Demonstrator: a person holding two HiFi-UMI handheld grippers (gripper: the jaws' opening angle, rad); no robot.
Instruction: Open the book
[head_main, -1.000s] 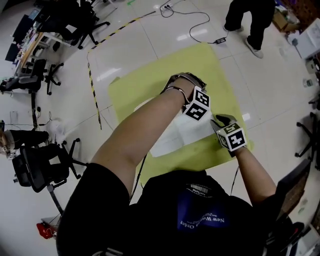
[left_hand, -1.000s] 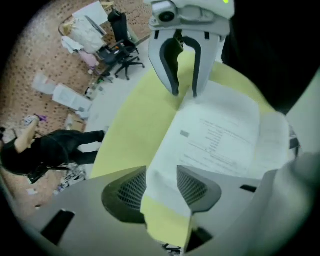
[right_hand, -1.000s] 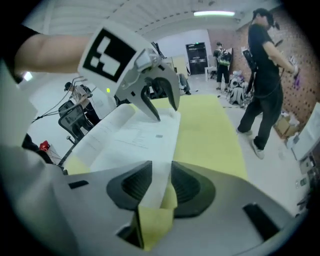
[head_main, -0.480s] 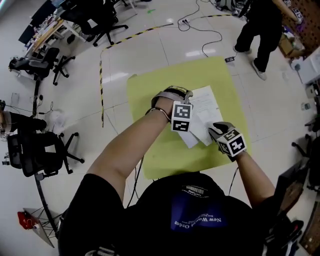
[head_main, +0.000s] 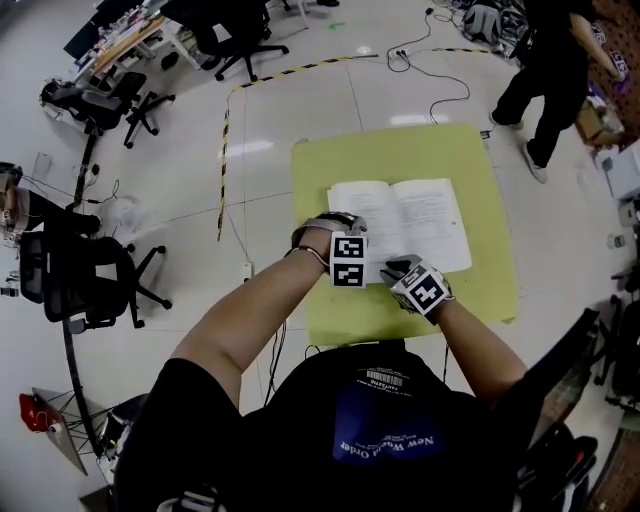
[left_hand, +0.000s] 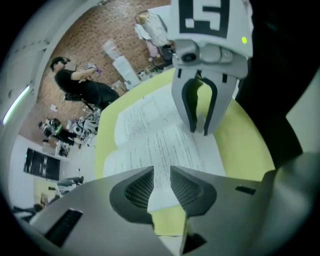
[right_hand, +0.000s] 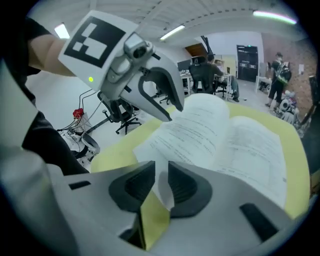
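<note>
The person wears a black short-sleeved T-shirt (head_main: 300, 440) with a blue chest patch (head_main: 385, 425) lettered in white and a white barcode label (head_main: 383, 378) at the collar. The grey left gripper (left_hand: 161, 175) and right gripper (right_hand: 161, 180) each carry a black-and-white marker cube (head_main: 348, 262). Their ribbed dark jaws have just been closing, with nothing gripped between them.

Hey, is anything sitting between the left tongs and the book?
Nothing visible. The book lies open on the yellow mat; the left tongs, jaws just closing yet apart, gripping nothing, hang over its near page corner.
</note>
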